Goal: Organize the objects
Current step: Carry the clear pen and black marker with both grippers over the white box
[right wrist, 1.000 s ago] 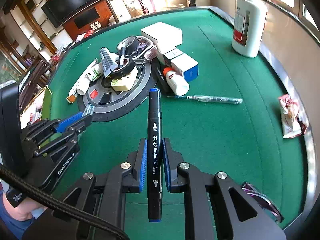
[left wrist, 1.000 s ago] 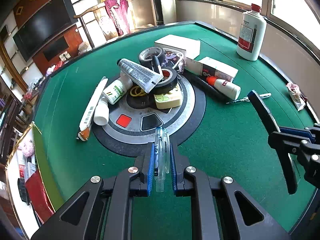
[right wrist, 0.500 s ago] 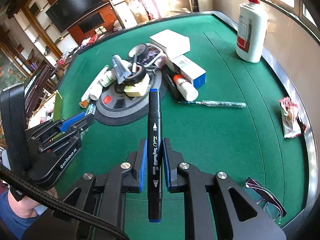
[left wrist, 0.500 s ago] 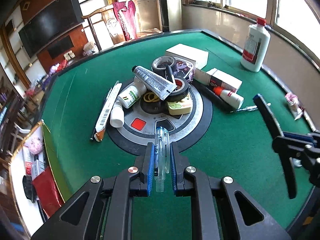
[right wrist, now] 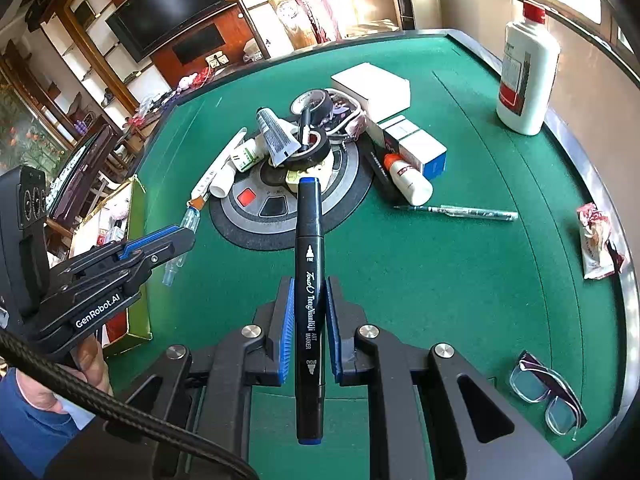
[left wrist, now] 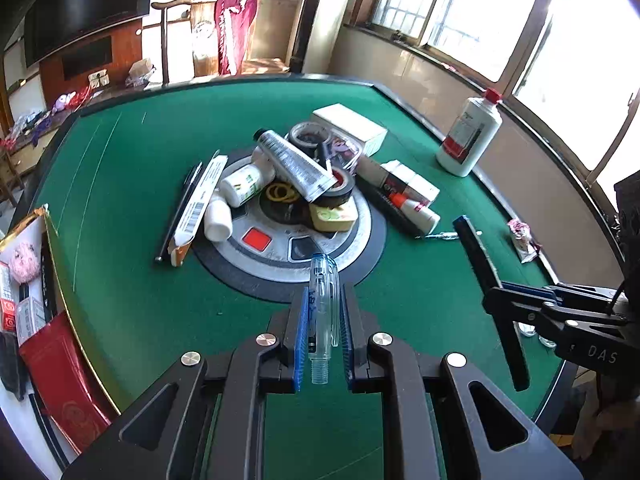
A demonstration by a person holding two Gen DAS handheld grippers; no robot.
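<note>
Item 1: left gripper [left wrist: 323, 322], jaws pinching a clear pen barrel [left wrist: 322, 312] near its lower half; cap end points toward the round centre console [left wrist: 360, 248] of the green felt table [left wrist: 120, 200], held above the felt on the near side of it.

Item 2: right gripper [right wrist: 308, 322], jaws pinching a black art marker [right wrist: 309, 300] at mid-length, blue tip aimed at the console, also off the felt.

Item 3: console pile: toothpaste-type tube [left wrist: 294, 162], black tape roll [left wrist: 334, 186], white bottle [left wrist: 244, 184], rubber bands [left wrist: 282, 192].

Risks, as judged:
- Smooth round barrel may swivel or slide out between the pads if tilted further.
- Long marker overhang could knock the tube off the tape roll if brought low over the console.
- The 2 grippers sit near each other; crossing paths could clash.
</note>
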